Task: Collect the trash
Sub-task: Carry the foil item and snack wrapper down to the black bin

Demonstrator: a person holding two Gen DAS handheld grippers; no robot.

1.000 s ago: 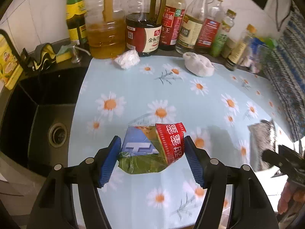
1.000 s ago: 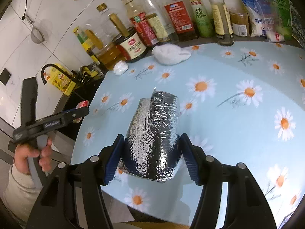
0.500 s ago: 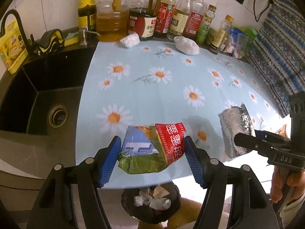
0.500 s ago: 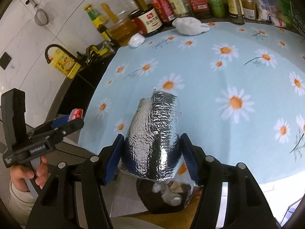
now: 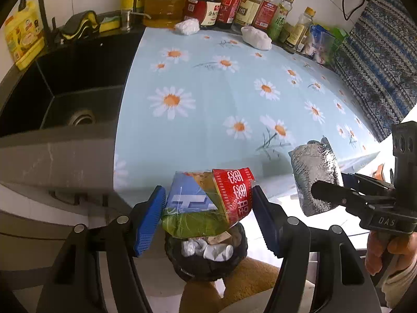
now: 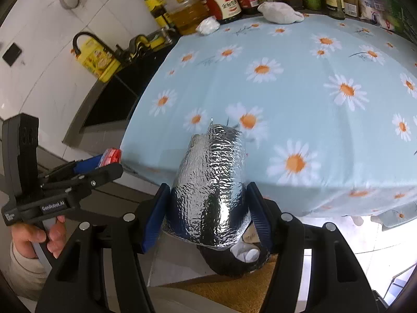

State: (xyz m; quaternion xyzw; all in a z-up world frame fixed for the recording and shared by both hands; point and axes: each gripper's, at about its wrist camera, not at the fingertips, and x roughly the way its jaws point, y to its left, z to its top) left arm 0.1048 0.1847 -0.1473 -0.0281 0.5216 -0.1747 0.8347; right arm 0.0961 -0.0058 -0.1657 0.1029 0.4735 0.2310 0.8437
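My left gripper (image 5: 208, 216) is shut on a crumpled snack wrapper (image 5: 208, 203), red, blue and green, held in the air past the counter's front edge. Below it stands a black-lined trash bin (image 5: 206, 258) with white scraps inside. My right gripper (image 6: 206, 214) is shut on a crinkled silver foil bag (image 6: 211, 182), also beyond the counter edge and over the same bin (image 6: 234, 260). In the left wrist view the foil bag (image 5: 315, 177) shows at the right. Two white crumpled wads (image 5: 187, 26) (image 5: 255, 37) lie at the back of the counter.
A daisy-print cloth (image 5: 221, 99) covers the counter. A dark sink (image 5: 65, 91) lies to its left. Several sauce and oil bottles (image 5: 234, 2) line the back wall. A patterned curtain (image 5: 378, 60) hangs at the right. A tan mat (image 5: 247, 284) lies under the bin.
Both grippers have drawn back from over the counter past its front edge and lower, each keeping its trash. The bin on the floor has come into view beneath them.
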